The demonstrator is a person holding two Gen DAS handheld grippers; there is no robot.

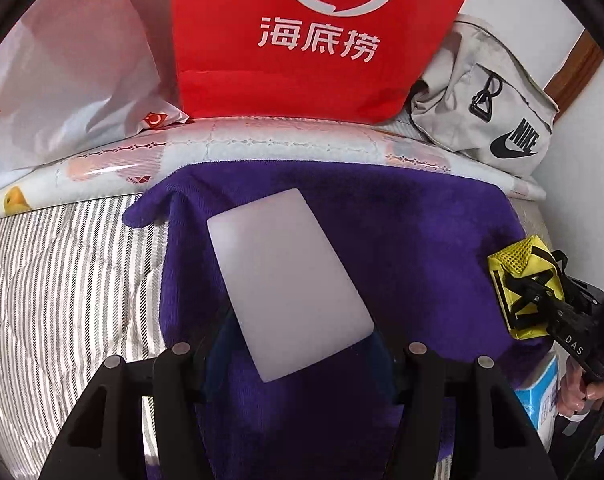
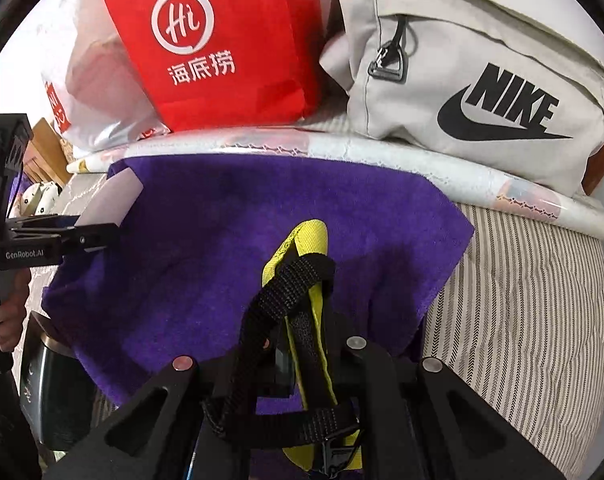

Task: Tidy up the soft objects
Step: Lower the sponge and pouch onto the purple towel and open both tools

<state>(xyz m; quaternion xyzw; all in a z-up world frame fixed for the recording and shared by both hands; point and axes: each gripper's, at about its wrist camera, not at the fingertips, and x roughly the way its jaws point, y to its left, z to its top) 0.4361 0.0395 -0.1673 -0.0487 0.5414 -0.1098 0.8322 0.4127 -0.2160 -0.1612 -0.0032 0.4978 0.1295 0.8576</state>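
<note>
Carrying step: left gripper (image 1: pixel 294 360) half-open around white block (image 1: pixel 290 280), right gripper (image 2: pixel 302 364) clamped on yellow pouch (image 2: pixel 306 248), both above purple towel (image 2: pixel 206 240); next, probably setting down onto towel

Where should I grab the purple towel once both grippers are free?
Take the purple towel by its right corner, coming in from the right over the striped bedding. That corner lies flat and exposed, probably easiest to pinch; the middle sits under the yellow pouch and white block.
</note>
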